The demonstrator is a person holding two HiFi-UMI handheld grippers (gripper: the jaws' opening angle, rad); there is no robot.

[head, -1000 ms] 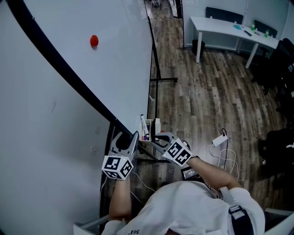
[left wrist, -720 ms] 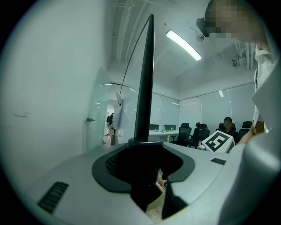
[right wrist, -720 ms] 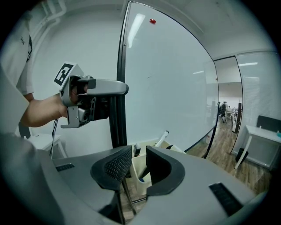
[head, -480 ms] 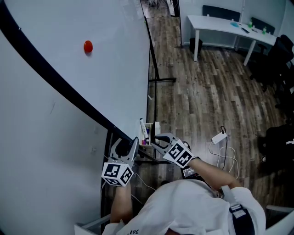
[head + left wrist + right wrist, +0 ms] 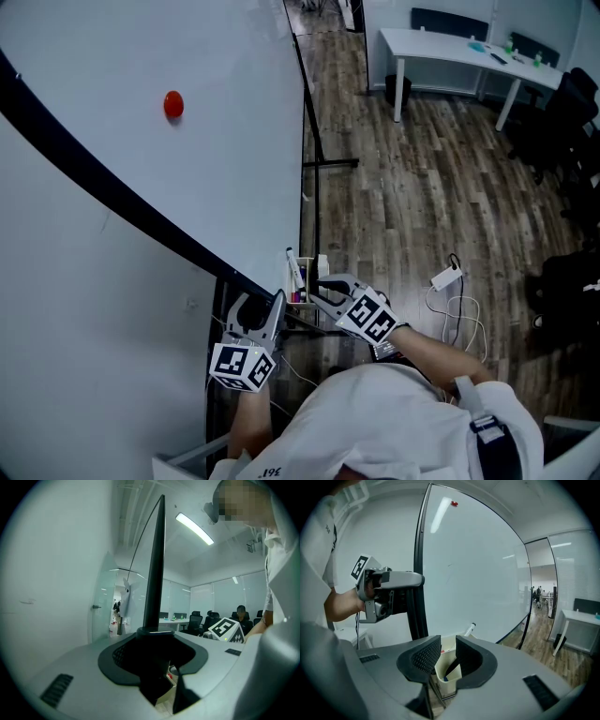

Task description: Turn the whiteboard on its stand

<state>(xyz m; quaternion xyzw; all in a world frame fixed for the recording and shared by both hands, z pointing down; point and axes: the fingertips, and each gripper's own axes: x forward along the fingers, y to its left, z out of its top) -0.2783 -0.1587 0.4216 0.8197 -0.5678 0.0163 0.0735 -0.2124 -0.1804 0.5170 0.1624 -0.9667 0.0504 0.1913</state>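
Observation:
The whiteboard [image 5: 216,141] fills the left of the head view, with a red magnet [image 5: 172,103] on its face. Its black frame [image 5: 122,202] runs diagonally down to my left gripper [image 5: 267,305], which is shut on the frame's lower end. In the left gripper view the frame [image 5: 154,573] rises out of the jaws and fills the gap between them. My right gripper [image 5: 319,286] is open and holds nothing, just right of the board's corner. It points at a cream marker cup [image 5: 447,672]. The right gripper view also shows the board [image 5: 478,573] and the left gripper [image 5: 410,579].
The stand's black post and foot [image 5: 319,164] rest on the wood floor behind the board. A white desk [image 5: 450,52] and black chairs [image 5: 572,122] are at the far right. A white power strip [image 5: 445,279] with cables lies on the floor. A pale wall [image 5: 75,356] is at the left.
The red magnet and the black frame have drifted left and down in the head view. Both grippers have dropped slightly toward me, the left still clamped on the frame.

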